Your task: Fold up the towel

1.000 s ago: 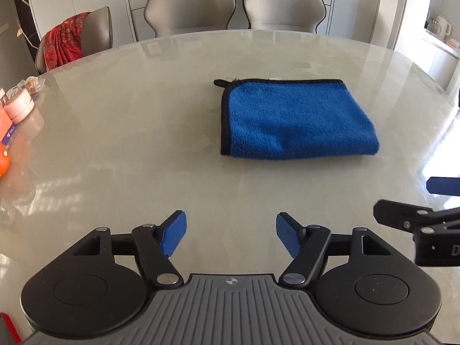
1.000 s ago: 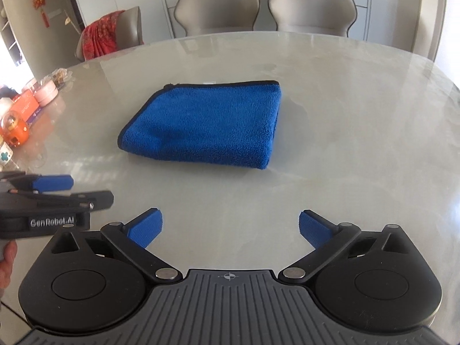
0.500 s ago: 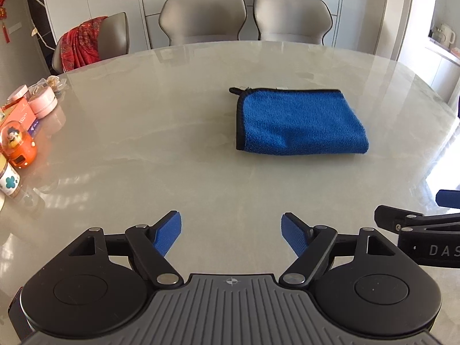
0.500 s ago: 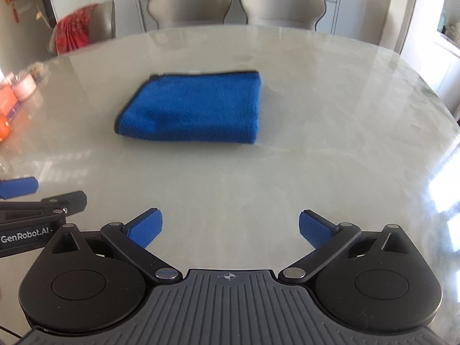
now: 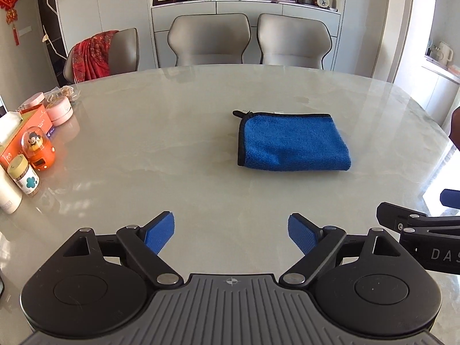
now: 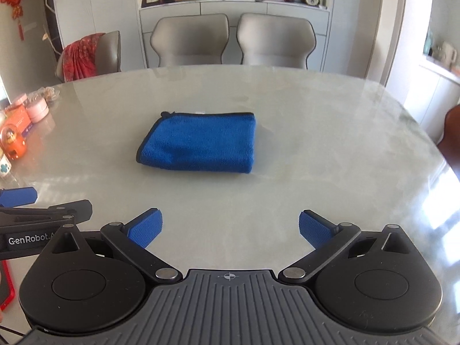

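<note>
Folded blue towel (image 5: 291, 143) lies flat mid-table (image 5: 172, 149). Left gripper (image 5: 231, 233) at 6 o'clock, jaws just widening, empty; right gripper (image 6: 228, 230) wide, empty.

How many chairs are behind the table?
3: two grey padded chairs side by side at the far edge, one far left under a red cloth. Others may be hidden.

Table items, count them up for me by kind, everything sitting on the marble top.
Blue folded towel: 1
Pink round tins: 2
Orange box: 1
Orange domed toy with a figure inside: 1
Jar with a clover label: 1
White bottle: 1
Clear wrapped snack packet: 1
Total: 8
</note>
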